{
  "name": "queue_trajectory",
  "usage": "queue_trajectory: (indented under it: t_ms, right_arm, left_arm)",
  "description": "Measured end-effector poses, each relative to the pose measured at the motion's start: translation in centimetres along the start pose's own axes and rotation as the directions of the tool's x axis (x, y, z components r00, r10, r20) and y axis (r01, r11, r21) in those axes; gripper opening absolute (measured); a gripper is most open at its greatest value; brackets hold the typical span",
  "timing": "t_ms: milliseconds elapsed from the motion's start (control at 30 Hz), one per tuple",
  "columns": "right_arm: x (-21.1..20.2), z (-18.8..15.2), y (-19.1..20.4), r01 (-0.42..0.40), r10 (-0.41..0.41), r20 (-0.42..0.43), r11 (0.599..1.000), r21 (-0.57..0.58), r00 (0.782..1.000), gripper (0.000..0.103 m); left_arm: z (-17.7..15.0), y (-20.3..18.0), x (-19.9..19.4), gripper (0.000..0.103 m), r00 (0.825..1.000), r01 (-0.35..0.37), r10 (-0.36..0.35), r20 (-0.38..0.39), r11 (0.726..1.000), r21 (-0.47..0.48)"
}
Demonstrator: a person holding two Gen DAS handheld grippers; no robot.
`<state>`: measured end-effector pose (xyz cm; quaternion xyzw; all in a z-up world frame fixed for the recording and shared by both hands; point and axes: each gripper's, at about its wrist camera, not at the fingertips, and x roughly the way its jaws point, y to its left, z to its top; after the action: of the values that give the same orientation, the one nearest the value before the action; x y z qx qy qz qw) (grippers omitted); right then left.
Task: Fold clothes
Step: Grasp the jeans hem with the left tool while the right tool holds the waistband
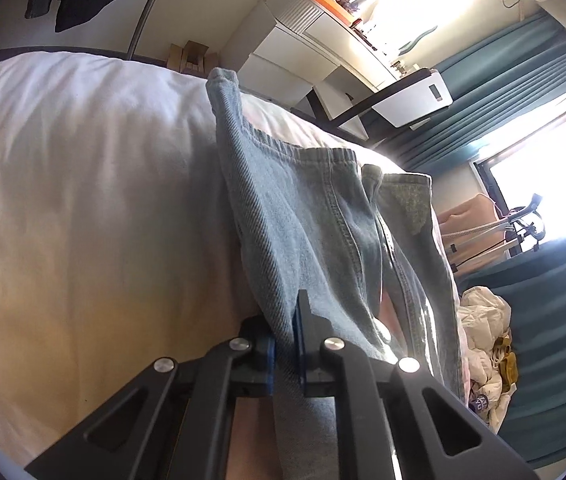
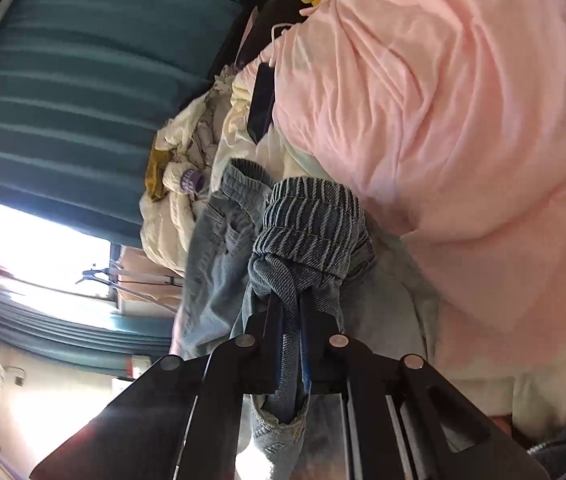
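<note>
The denim garment [image 1: 323, 216] lay draped over the white duvet [image 1: 83, 184], which served as the reference surface. In the left wrist view, the left gripper [image 1: 285, 344] was clamped on a flat edge of the denim, with cloth pinched between its blue pads and the rest of the garment stretching away from the jaws across the duvet. In the right wrist view, the right gripper [image 2: 291, 320] was closed on a bunched fold of the same denim [image 2: 307, 220], just below the gathered elastic waistband.

Handling judgement: the fabric appeared soft and limp but moderately heavy for cloth. It would sag between the two grip points and would not hold a crease unless laid flat. Thick seams and the elastic band offered the most secure purchase, whereas a single thin layer could slip from the pads.

Edges and clearance: beyond the garment, on the side away from the duvet, sat a pile of pale crumpled laundry [image 1: 487, 336], near the denim. A pink cover [image 2: 443, 120] rose beside the right grip. The widest bare area for spreading was the duvet on the left gripper's side. A desk [image 1: 311, 40] and teal curtains [image 1: 523, 92] stood well apart from the work area.
</note>
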<state>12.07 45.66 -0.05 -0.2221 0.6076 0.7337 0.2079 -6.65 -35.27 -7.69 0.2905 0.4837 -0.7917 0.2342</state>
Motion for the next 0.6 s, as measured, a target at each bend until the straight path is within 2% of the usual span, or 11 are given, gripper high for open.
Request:
queue_trajectory:
  t_ms: [100, 267, 400, 600]
  right_arm:
    - [-1.9, 0.0, -0.3, -0.021, 0.021, -0.007, 0.999, 0.034, 1.000, 0.004]
    - [-1.7, 1.3, 0.5, -0.046, 0.049, -0.036, 0.996, 0.072, 0.998, 0.004]
    - [0.7, 2.8, 3.5, -0.108, 0.107, 0.020, 0.992, 0.067, 0.994, 0.004]
    - [6.8, 5.0, 8.7, -0.110, 0.105, 0.086, 0.992, 0.055, 0.991, 0.004]
  left_arm:
    - [1.1, -0.7, -1.0, 0.006, 1.000, 0.024, -0.025, 0.009, 1.000, 0.014]
    - [2.3, -5.3, -1.8, 0.006, 0.998, 0.036, -0.042, 0.042, 0.990, 0.134]
    - [3.1, -11.2, -0.1, 0.006, 0.997, -0.007, -0.010, 0.074, 0.973, 0.232]
    - [3.4, -20.0, 4.4, 0.006, 0.995, -0.050, 0.014, 0.104, 0.934, 0.353]
